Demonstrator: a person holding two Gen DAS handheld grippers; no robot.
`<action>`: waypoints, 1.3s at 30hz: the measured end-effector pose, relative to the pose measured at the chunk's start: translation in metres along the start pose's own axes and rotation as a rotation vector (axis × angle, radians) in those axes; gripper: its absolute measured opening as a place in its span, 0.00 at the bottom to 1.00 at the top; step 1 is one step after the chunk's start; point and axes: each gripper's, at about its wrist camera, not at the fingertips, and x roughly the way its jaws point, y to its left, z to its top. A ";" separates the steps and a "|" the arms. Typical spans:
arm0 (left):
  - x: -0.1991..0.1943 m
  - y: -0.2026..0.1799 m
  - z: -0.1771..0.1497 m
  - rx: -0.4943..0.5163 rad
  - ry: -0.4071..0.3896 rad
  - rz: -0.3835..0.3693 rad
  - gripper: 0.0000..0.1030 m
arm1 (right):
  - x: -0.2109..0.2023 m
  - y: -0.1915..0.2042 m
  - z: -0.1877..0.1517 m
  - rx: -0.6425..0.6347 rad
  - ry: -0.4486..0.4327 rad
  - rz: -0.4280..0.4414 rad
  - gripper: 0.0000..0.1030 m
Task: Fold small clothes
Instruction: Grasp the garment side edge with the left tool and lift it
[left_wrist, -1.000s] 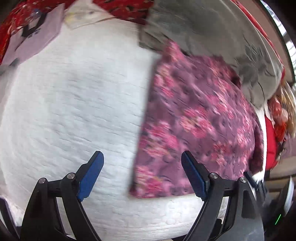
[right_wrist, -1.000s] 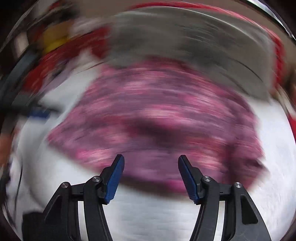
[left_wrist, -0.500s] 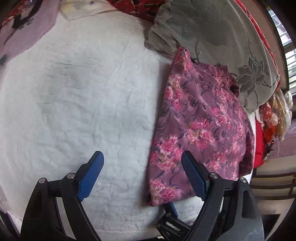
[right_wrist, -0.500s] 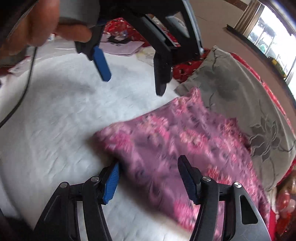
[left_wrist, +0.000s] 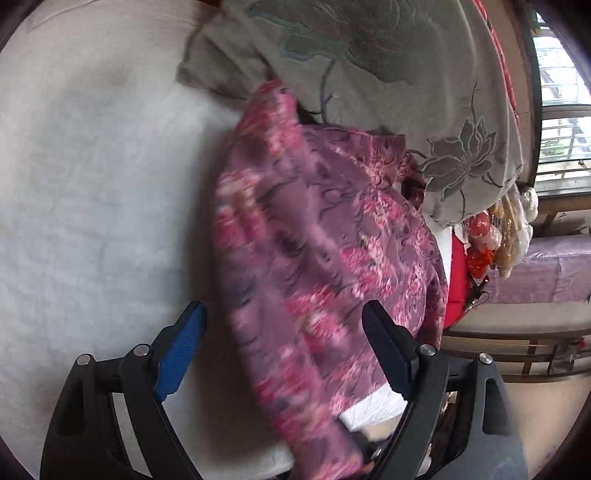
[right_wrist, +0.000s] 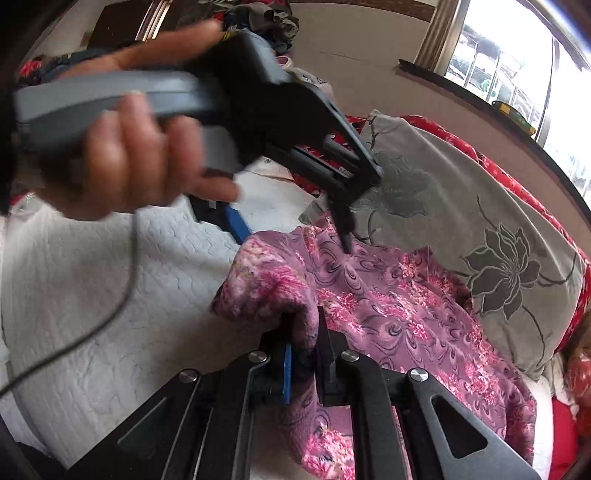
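Observation:
A purple-pink floral garment (left_wrist: 317, 254) lies on the white quilted bed cover (left_wrist: 92, 192), its far edge against a grey flowered pillow. My left gripper (left_wrist: 282, 332) is open and hovers above the garment's near part, one finger over the cover and one over the cloth. In the right wrist view my right gripper (right_wrist: 304, 362) is shut on the garment's (right_wrist: 399, 317) near left corner, which bunches up over the fingers. The left gripper (right_wrist: 291, 229) shows there too, open, held in a hand over the garment's far corner.
A grey pillow (left_wrist: 399, 92) with flower print lies behind the garment, on red patterned bedding (right_wrist: 491, 162). The bed's right edge drops to a wooden bench (left_wrist: 535, 332) and floor. A cable (right_wrist: 110, 295) trails over the cover (right_wrist: 110, 314). A window (right_wrist: 517, 66) is at the back right.
My right gripper has closed on the garment's near corner and lifted it. My left gripper has moved right, over the garment.

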 end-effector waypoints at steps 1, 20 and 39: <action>0.002 -0.003 0.002 0.002 -0.001 0.009 0.84 | -0.001 0.000 0.000 0.002 -0.002 0.004 0.07; -0.001 -0.123 -0.013 0.222 -0.080 0.064 0.10 | -0.042 -0.073 -0.015 0.315 -0.060 0.068 0.07; 0.105 -0.187 -0.024 0.201 0.037 0.096 0.10 | -0.060 -0.169 -0.094 0.774 0.041 0.129 0.10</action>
